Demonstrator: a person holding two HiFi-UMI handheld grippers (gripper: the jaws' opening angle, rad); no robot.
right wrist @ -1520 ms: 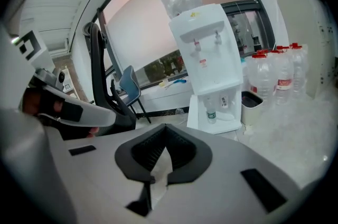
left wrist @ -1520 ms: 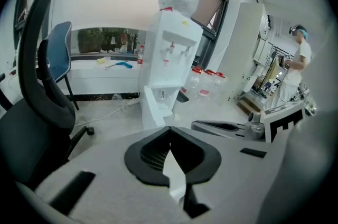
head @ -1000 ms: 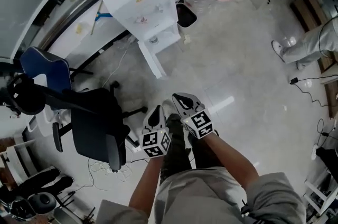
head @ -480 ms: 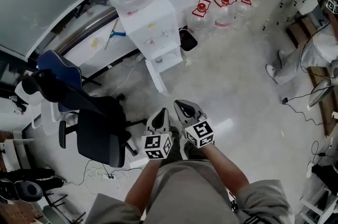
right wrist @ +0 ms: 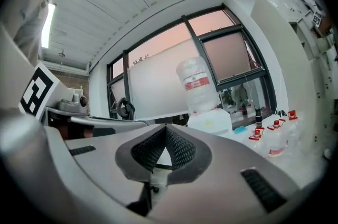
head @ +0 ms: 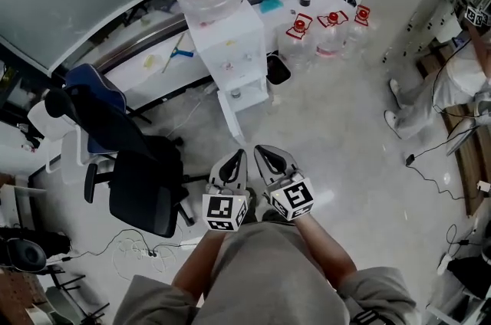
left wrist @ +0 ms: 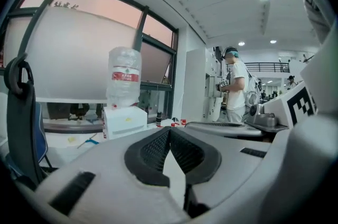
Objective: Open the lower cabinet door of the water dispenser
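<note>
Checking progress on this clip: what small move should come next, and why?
Probably step toward the water dispenser. The left gripper and right gripper are both shut, empty and held close to the person, well short of it.

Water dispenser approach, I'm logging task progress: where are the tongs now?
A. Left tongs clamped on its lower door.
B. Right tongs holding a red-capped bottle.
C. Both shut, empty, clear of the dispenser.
C: the left tongs and right tongs are closed on nothing, held near the person's body, with bare floor between them and the water dispenser.
</note>
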